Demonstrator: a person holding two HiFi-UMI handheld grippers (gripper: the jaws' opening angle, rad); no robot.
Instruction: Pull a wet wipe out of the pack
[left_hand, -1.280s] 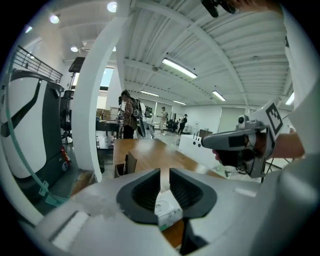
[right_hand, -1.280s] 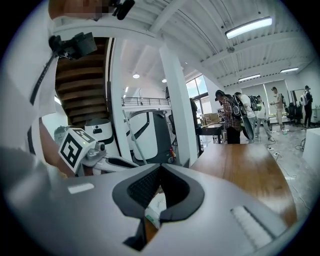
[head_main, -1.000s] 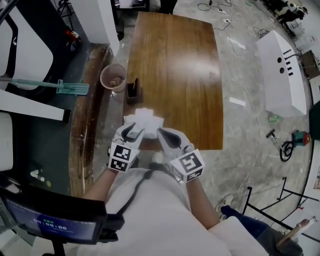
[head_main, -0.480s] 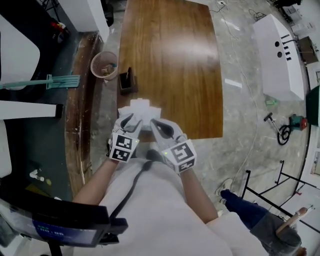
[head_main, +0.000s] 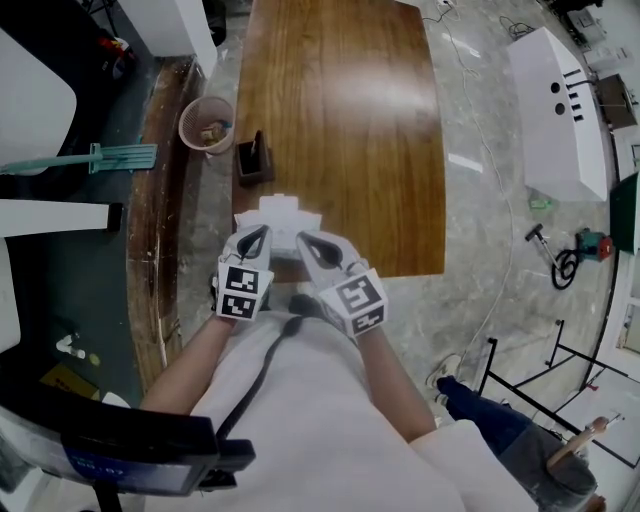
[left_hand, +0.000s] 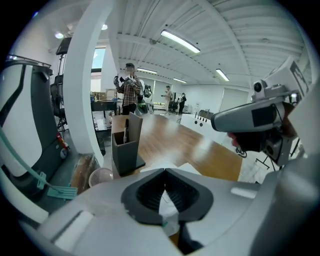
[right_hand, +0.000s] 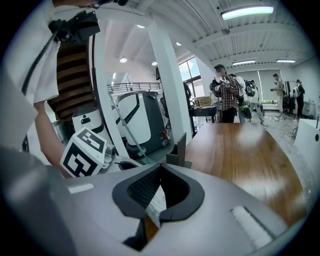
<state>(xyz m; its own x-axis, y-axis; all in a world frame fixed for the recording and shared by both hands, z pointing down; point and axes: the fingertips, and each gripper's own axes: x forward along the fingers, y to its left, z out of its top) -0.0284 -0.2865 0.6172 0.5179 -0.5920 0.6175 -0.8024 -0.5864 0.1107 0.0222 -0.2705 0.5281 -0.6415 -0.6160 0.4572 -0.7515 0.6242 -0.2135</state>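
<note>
**Head view.** The wooden table (head_main: 350, 120) runs away from me. The white pack (head_main: 285, 215) lies at its near edge, toward the left corner. I hold both grippers side by side over that edge, each pointing forward and down at the pack's near side. The left gripper (head_main: 257, 230) meets the pack's left part and the right gripper (head_main: 304, 237) its right part. The 2 marker cubes sit just in front of my torso.

**Left gripper view.** I read the jaws of the left gripper (left_hand: 164, 170) as closing, with their tips already together. A fold of white, crinkled film from the pack (left_hand: 168, 210) is caught between the pads and shows through the oval gap behind the tips. More of the pack shows just past the tips, on the table. The right gripper's body crosses the upper right of this view.

**Right gripper view.** The jaws of the right gripper (right_hand: 161, 166) are fully together at the tips. They pinch white printed film of the pack (right_hand: 156, 202), which shows in the gap behind them. The left gripper's cube stands close at the left.

**Surroundings.** 1 dark pen holder (head_main: 252, 160) stands upright at the table's left edge, beyond the pack and apart from it. On the floor to the left are a round bin (head_main: 206, 125) and a teal-headed mop (head_main: 100, 158). A white cabinet (head_main: 560, 110) stands on the floor well to the right of the table. Both gripper views show people standing at the table's far end.
</note>
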